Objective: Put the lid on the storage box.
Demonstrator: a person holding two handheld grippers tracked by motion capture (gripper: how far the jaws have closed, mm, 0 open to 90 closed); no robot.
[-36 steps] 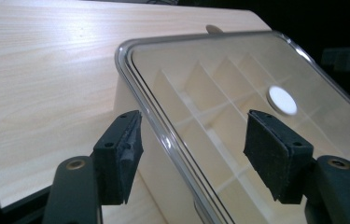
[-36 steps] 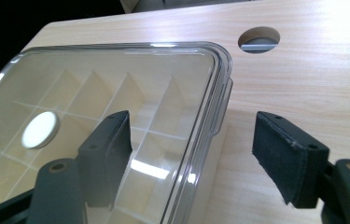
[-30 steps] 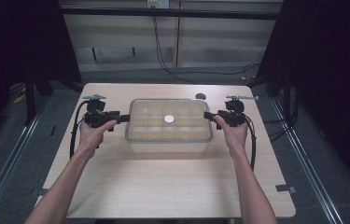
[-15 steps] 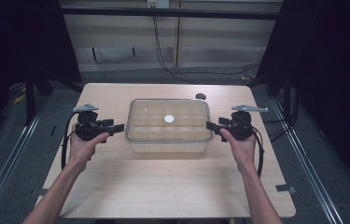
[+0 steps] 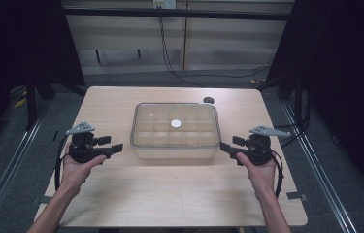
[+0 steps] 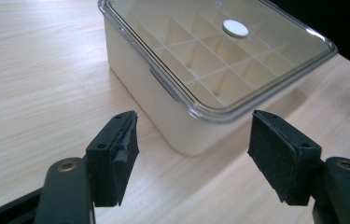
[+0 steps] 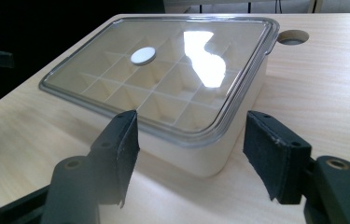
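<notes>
One obstacle stood on the surface (image 5: 170,194): a lidded compartment box (image 5: 174,145), lying between the left gripper (image 5: 114,148) and the right gripper (image 5: 225,147). Each set of fingers pointed at a near corner of the box with a bare strip of surface between tips and wall; nothing was touching. Nothing lay between the fingers of either gripper. Behind both sets of fingers the surface ran unobstructed to its near edge. Beyond the box, a round cable hole (image 5: 208,100) broke the surface.
</notes>
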